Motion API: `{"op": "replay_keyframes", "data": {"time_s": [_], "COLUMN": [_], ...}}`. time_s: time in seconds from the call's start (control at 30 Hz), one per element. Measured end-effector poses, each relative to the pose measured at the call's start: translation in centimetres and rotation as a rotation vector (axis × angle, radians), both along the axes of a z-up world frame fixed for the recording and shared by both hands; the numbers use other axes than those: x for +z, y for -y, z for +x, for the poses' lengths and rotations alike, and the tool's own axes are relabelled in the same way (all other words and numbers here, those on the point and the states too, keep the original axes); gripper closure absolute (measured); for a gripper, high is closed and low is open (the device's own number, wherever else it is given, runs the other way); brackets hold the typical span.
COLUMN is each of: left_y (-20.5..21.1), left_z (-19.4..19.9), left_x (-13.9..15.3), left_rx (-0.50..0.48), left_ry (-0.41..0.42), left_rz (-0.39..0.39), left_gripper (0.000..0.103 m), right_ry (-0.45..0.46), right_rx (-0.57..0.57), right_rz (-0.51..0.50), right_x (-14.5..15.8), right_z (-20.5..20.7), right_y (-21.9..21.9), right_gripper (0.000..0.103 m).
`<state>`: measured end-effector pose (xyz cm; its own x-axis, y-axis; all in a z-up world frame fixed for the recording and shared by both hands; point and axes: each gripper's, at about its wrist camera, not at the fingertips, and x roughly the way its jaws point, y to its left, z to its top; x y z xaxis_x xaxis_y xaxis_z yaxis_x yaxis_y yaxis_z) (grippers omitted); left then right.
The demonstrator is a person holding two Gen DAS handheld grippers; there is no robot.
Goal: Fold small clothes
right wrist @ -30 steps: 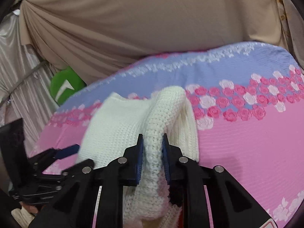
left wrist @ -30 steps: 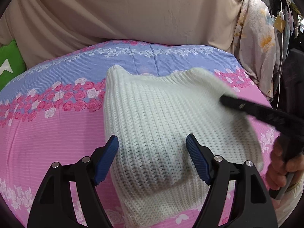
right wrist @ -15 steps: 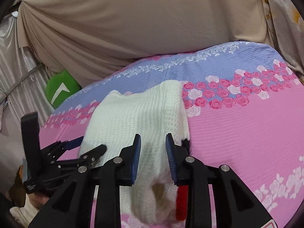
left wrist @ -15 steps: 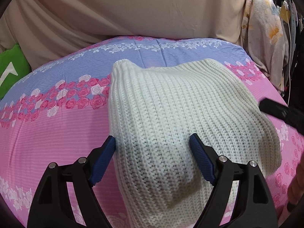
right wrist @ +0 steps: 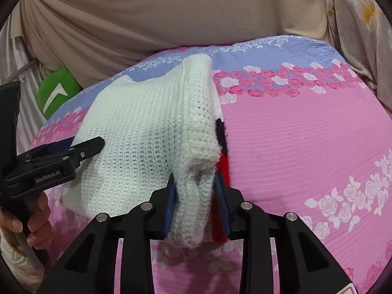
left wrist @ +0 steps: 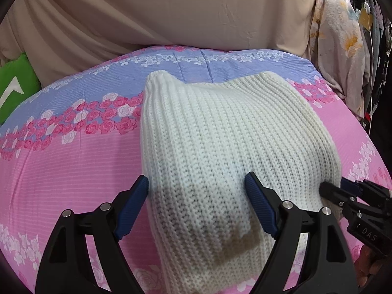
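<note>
Lying folded, white knit [left wrist: 220, 147] mid-bedspread [left wrist: 61, 171], pink margin all sides

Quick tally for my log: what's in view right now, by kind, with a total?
Garments: 1, the white knitted sweater with red and black trim
Handheld grippers: 2, left gripper, right gripper
Bed covers: 1, the pink and lilac rose-print sheet
Green cushions: 1, green cushion with white mark
Backdrop cloths: 1, beige draped cloth
Total: 6
</note>
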<state>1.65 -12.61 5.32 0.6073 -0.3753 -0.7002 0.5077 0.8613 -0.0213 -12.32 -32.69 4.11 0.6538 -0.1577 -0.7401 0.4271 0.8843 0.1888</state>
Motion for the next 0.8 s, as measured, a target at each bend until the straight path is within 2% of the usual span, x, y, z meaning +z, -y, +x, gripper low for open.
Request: {"op": "replay_keyframes", "data": {"time_s": [0.07, 0.13, 0.3, 0.33, 0.47, 0.5, 0.53, 0.67, 0.7, 0.8], "left_y": [-0.3, -0.6, -1.4, -1.6, -1.6, -1.5, -1.4, -1.5, -1.5, -1.4], "left_z": [0.0, 0.0, -1.1, -1.5, -2.4, -2.5, -2.4, -2.1, -1.9, -1.5], "left_x": [-0.4, -0.8, -0.2, 0.1, 0.5, 0.4, 0.3, -0.4, -0.7, -1.4], "left_rx": [0.006, 0.011, 0.004, -0.001, -0.015, -0.015, -0.012, -0.001, 0.003, 0.005], "left_ry": [-0.018, -0.039, -0.066, -0.063, -0.053, -0.050, -0.048, -0.062, -0.069, -0.107], "left_rz": [-0.010, -0.022, -0.061, -0.072, -0.081, -0.075, -0.067, -0.051, -0.046, -0.055], "left_gripper": [0.023, 0.022, 0.023, 0.023, 0.022, 0.022, 0.022, 0.022, 0.022, 0.022], "right_ry": [-0.013, -0.027, 0.037, 0.059, 0.062, 0.046, 0.035, 0.138, 0.137, 0.036], "right_rx": [0.005, -0.017, -0.031, -0.023, 0.003, 0.016, 0.025, 0.027, 0.015, -0.015], "right_rz": [-0.016, -0.012, 0.003, -0.006, -0.040, -0.020, -0.001, 0.000, 0.010, 0.050], "right_x": [-0.4, -0.8, 1.6, 2.4, 3.3, 2.7, 2.4, 4.2, 4.1, 1.1], "right_z": [0.1, 0.0, -1.1, -1.0, 1.2, 2.3, 2.8, 1.8, 1.7, 2.7], "right_y": [-0.2, 0.1, 0.4, 0.4, 0.9, 1.3, 1.3, 1.3, 1.7, 3.5], "right_gripper": [0.070, 0.059, 0.057, 0.053, 0.053, 0.061, 0.078, 0.084, 0.088, 0.085]}}
